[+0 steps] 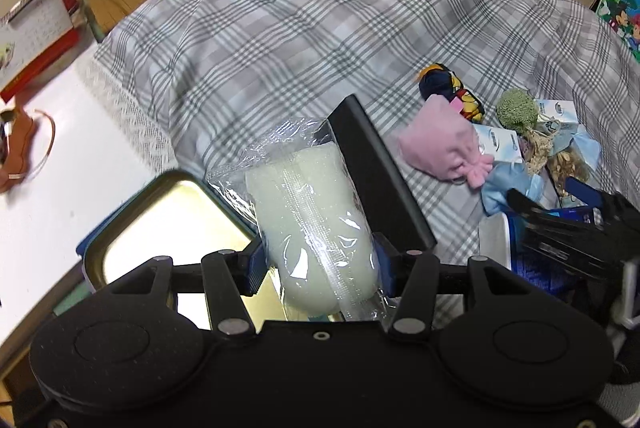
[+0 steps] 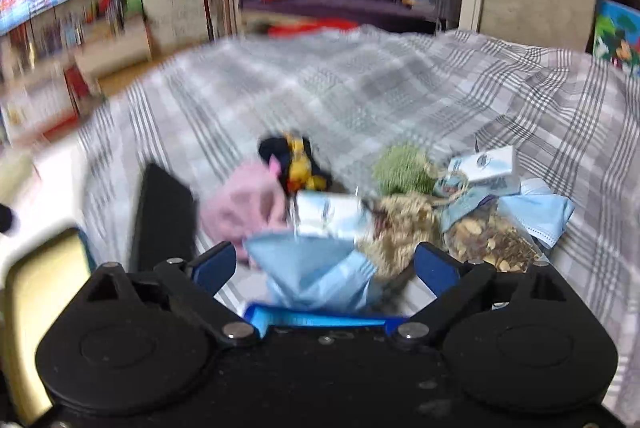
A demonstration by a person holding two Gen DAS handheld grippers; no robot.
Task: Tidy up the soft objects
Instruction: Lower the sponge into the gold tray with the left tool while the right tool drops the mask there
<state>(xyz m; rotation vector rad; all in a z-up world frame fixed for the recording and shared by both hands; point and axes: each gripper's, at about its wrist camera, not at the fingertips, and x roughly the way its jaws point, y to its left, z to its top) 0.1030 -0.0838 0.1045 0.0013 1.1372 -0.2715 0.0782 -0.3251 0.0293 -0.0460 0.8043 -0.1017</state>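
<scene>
While clamped in left gripper point(image 1: 320, 268) — wrapped sponge point(image 1: 312, 220).

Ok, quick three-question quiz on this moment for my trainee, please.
1. True or false: the left tongs are shut on the plastic-wrapped sponge.
2. What colour is the soft pouch on the plaid cover? A red, B pink, C black.
3. Fill in: the right tongs are ____, with nothing pressed between the pads.

Key: 1 true; 2 B; 3 open.
</scene>
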